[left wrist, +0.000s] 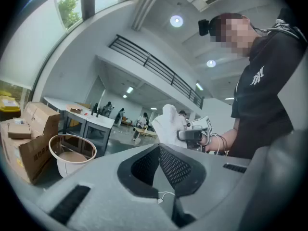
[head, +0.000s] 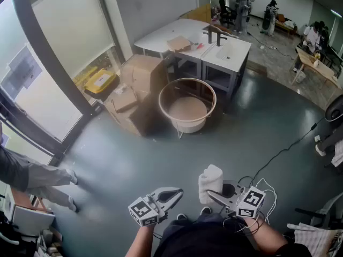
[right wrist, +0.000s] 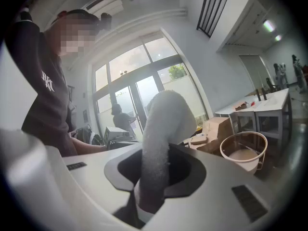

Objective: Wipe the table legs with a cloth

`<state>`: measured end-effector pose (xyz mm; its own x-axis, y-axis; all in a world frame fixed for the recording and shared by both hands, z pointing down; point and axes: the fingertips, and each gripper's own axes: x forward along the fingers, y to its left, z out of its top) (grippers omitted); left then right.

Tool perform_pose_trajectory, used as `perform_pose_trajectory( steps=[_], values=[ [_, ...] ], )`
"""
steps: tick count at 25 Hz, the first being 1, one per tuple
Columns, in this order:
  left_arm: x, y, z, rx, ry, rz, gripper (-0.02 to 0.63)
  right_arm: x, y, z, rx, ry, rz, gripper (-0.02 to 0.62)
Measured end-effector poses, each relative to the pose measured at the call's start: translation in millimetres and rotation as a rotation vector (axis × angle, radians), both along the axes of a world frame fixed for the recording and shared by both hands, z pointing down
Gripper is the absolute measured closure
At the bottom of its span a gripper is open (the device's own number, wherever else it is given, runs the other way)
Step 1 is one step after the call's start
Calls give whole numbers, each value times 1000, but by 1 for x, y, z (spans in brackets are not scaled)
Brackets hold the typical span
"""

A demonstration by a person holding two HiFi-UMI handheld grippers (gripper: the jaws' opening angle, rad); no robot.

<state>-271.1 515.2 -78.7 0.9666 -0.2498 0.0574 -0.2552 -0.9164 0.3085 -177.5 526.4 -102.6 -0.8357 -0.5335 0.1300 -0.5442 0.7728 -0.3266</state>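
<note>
The right gripper pinches the white cloth near the person. The left gripper is closed on nothing. The table legs, probably dark metal, stand far off beyond the round tub. Keep the pinch firm, get close, and wipe each leg top down.

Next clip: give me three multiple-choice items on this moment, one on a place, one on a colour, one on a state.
1. Where do the boxes lie, in the head view? A left of the tub; B right of it; C inside it.
2. The cloth's colour? A blue; B white; C yellow.
3. The left gripper is: A shut on the cloth; B wide open; C shut, empty.
1 A: the boxes stand at the tub's left. 2 B: the cloth in the right gripper is white. 3 C: its fingers meet with nothing between.
</note>
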Motion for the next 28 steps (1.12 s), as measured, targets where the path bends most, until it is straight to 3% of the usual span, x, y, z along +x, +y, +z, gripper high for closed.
perform_pose_trajectory(
  steps=[7, 13, 17, 20, 24, 28],
  values=[
    [-41, -7, 6, -25, 8, -10, 600, -32, -11, -1, 3, -2, 16, 502],
    [-75, -21, -1, -1, 35, -51, 600, -48, -25, -12, -11, -120, 56, 500],
    [-103, -27, 2, -8, 56, -70, 600, -69, -41, -1, -42, -84, 63, 502],
    [-123, -36, 29, -62, 47, -67, 600, -77, -62, 10, -55, -58, 89, 501],
    [-127, -47, 59, -123, 38, -63, 600, -59, -75, 32, -93, -4, 134, 503],
    [-104, -85, 76, -132, 22, -58, 601, -20, -105, 56, -141, 4, 197, 504]
  ],
)
